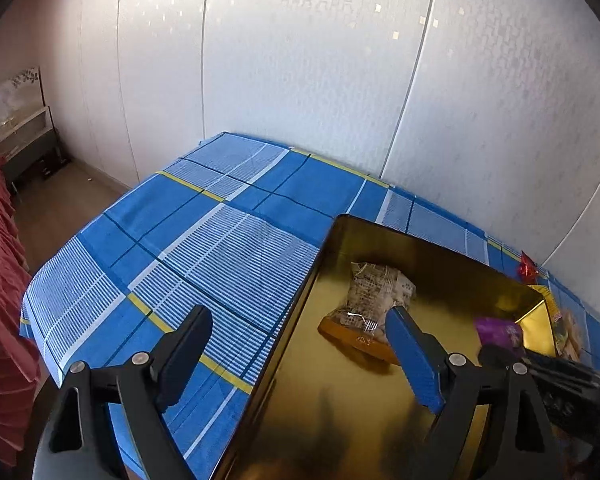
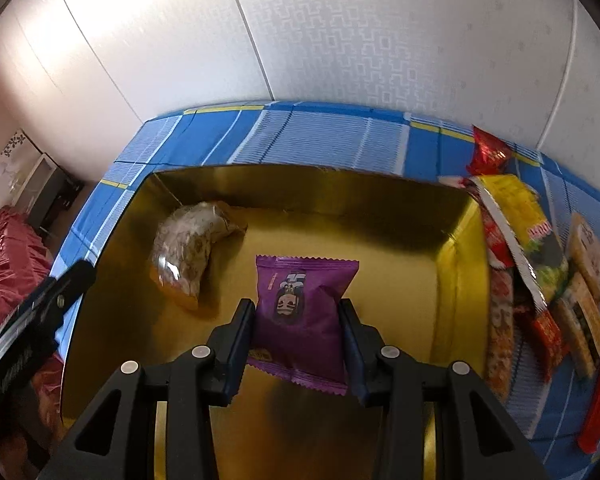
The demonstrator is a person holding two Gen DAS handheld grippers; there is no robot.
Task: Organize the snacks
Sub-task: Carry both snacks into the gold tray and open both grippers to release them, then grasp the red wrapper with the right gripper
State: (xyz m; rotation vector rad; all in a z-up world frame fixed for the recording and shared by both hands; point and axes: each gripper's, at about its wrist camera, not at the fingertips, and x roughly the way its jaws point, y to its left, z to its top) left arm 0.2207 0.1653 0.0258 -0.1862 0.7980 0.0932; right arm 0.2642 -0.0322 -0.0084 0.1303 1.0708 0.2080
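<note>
Left side: your left hand-held gripper [image 1: 300, 344] stands wide and holds nothing, one finger over the blue checked cloth of the worktop [image 1: 204, 240], the other over the gold rectangular metal tin [image 2: 112, 264]

Inside the tin, toward its far left corner, the clear crinkled packet of pale biscuits with an orange base [image 2: 188, 248] lies flat on the floor of the tin

Centre: your right hand-held gripper [image 2: 298, 314] is closed on the purple foil snack pouch with a cartoon face [image 2: 304, 304], pinching it by both side edges over the middle of the tin. Whether the pouch touches the tin floor cannot be told

Right side: the heap of red, yellow and tan snack packets [image 2: 540, 264] lies on the cloth just beside the tin's right wall, not yet sorted

Recommendation: lower the pouch until it rests flat, beside the biscuit packet and not on it, then part the fingers fully before lifting. Keep the left unit off the tin's rim so it does not shift
</note>
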